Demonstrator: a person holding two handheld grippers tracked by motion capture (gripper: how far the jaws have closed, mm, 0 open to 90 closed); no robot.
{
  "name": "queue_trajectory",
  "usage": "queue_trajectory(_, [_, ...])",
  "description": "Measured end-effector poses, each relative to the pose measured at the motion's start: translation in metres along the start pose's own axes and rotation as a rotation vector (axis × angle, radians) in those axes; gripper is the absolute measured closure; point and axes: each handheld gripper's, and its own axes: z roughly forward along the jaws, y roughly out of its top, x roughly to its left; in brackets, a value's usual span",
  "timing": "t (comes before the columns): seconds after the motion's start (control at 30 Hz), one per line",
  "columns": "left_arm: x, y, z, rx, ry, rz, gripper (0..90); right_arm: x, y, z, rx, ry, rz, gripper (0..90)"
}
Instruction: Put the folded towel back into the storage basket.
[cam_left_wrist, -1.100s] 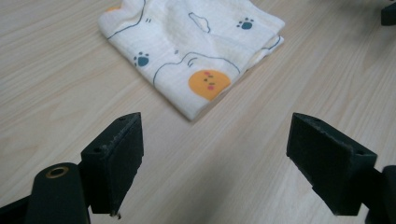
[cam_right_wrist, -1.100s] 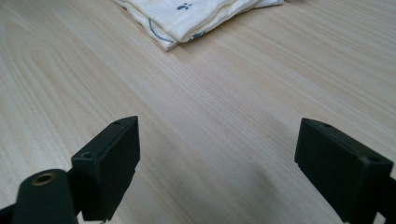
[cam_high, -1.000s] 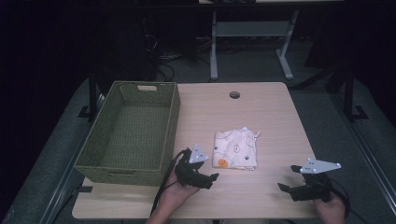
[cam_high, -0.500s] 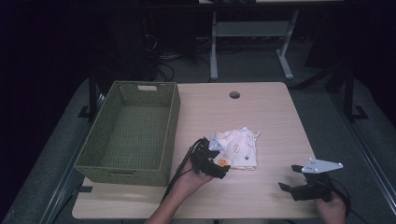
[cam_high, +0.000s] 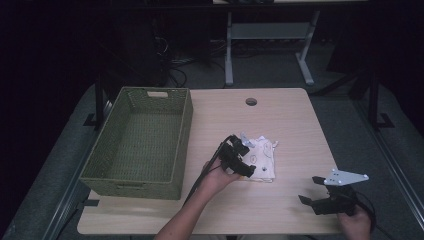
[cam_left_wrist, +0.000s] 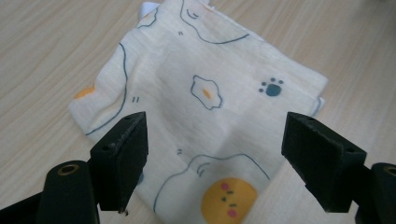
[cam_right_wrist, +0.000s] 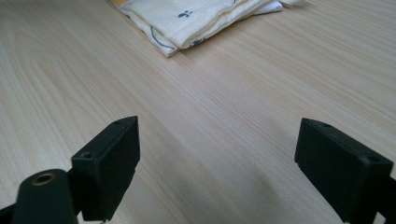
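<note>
The surface (cam_high: 280, 125) lies bare past the far side of the cloth and between my two hands, with open wood all round my right one. The green woven basket (cam_high: 137, 142) sits along its left edge; its near wall hides part of the inside. The folded printed cloth (cam_left_wrist: 196, 121) lies flat near the middle, its near corner cut off in the left gripper view. My left hand-held gripper (cam_high: 243, 161) hovers over it, jaws wide, just closing a little, pads not touching. My right hand-held gripper (cam_high: 311, 192) rests well apart, jaws wide, holding nothing.
</note>
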Motion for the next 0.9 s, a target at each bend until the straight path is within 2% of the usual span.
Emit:
queue_trajectory(0.07, [0.004, 0.004, 0.008, 0.017, 0.0, -0.014, 23.5, 0.0, 0.0, 0.0, -0.001, 0.0, 0.001, 13.5])
queue_trajectory(0.17, [0.006, 0.009, 0.017, 0.042, 0.009, -0.006, 23.7, 0.001, 0.0, 0.0, -0.005, 0.003, -0.003, 13.5])
queue_trajectory(0.27, [0.007, 0.013, 0.024, 0.049, 0.021, -0.014, 24.2, 0.001, 0.001, 0.0, -0.003, 0.006, -0.002, 13.6])
queue_trajectory(0.4, [0.01, 0.018, 0.033, 0.067, 0.015, -0.021, 26.0, 0.001, 0.001, 0.0, -0.007, 0.008, -0.006, 13.5])
queue_trajectory(0.57, [0.009, 0.025, 0.041, 0.082, 0.026, -0.002, 30.0, 0.0, 0.001, 0.0, -0.011, 0.01, -0.001, 13.5])
queue_trajectory(0.63, [0.01, 0.026, 0.042, 0.08, 0.026, -0.01, 30.8, 0.0, 0.001, -0.001, -0.014, 0.01, -0.003, 13.6])
queue_trajectory(0.67, [0.012, 0.027, 0.044, 0.08, 0.021, -0.027, 31.0, 0.0, 0.001, -0.001, -0.018, 0.01, -0.002, 13.5])
queue_trajectory(0.77, [0.012, 0.028, 0.046, 0.082, 0.025, -0.021, 33.1, 0.001, 0.001, -0.001, -0.018, 0.011, -0.003, 13.5])
queue_trajectory(0.83, [0.012, 0.028, 0.049, 0.095, 0.017, -0.024, 35.0, 0.001, 0.001, -0.001, -0.015, 0.011, -0.004, 13.5])
queue_trajectory(0.9, [0.012, 0.028, 0.054, 0.111, 0.028, -0.023, 36.9, 0.001, 0.001, -0.001, -0.014, 0.011, -0.004, 13.5])
